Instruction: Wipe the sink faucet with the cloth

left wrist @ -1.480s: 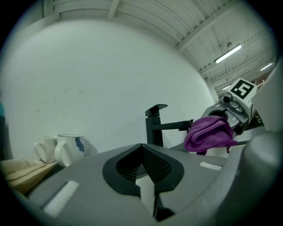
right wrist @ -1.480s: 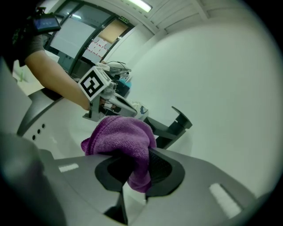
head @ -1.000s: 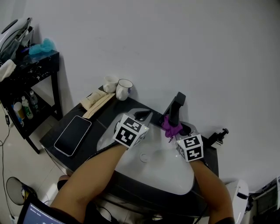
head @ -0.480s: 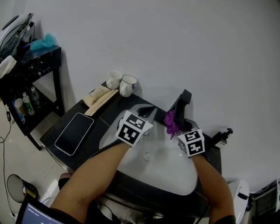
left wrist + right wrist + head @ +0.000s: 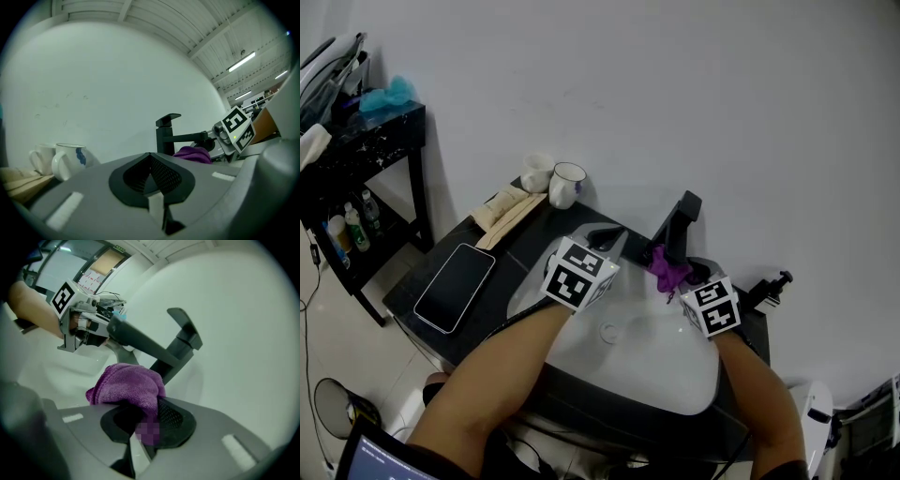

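Dark bench (image 5: 534,246) carries white sink (image 5: 647,361), with black faucet (image 5: 677,225) at its back edge. Left gripper (image 5: 609,240) hovers over the sink left of the faucet, fingers clenched together on nothing. Right gripper (image 5: 145,416) has its fingers grasping the purple cloth (image 5: 129,383), held just under the faucet spout, probably touching it. Contact is unclear.

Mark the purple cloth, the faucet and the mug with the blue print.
purple cloth (image 5: 129,383), right gripper view, on its bunched top.
faucet (image 5: 164,139), left gripper view, on its upright column.
mug (image 5: 70,161), left gripper view, on its side wall.
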Action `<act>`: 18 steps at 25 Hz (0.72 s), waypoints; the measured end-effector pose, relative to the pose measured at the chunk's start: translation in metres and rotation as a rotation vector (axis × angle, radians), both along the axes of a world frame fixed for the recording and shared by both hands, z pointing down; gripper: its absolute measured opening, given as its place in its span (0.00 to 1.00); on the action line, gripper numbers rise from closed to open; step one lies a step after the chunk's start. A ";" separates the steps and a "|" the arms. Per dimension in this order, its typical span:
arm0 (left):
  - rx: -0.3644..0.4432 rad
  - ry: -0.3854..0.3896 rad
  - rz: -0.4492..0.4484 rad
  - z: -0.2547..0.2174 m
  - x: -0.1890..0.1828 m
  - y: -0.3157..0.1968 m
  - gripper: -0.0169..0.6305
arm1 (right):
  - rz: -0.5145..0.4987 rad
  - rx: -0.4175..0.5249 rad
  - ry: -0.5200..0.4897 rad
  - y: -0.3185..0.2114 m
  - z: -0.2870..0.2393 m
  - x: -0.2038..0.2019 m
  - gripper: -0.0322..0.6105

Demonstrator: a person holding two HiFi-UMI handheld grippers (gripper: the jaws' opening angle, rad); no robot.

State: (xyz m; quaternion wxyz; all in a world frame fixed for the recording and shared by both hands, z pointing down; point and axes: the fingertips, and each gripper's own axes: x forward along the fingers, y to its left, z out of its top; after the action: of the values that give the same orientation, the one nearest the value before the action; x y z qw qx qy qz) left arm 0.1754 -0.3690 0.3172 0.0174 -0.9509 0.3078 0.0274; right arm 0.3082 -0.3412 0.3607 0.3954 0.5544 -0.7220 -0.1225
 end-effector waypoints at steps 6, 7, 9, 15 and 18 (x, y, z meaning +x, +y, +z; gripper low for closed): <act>0.004 -0.029 -0.014 0.003 -0.001 -0.001 0.05 | 0.011 0.059 0.004 0.020 -0.042 0.021 0.16; 0.006 -0.035 -0.015 0.004 -0.001 -0.001 0.05 | 0.014 0.077 0.005 0.021 -0.052 0.024 0.16; 0.008 -0.048 -0.016 0.006 0.000 0.000 0.05 | 0.031 0.124 -0.003 0.021 -0.077 0.033 0.16; 0.014 -0.064 -0.019 0.008 0.001 0.001 0.05 | 0.099 0.280 -0.068 0.007 -0.156 0.057 0.16; 0.011 -0.059 -0.019 0.008 0.000 0.000 0.05 | 0.114 0.312 -0.074 -0.001 -0.169 0.060 0.16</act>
State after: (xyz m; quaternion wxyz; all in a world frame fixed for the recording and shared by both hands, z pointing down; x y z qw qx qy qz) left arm 0.1759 -0.3691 0.3251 0.0320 -0.9483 0.3159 0.0011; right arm 0.3678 -0.3417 0.1917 0.2841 0.6531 -0.6757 -0.1900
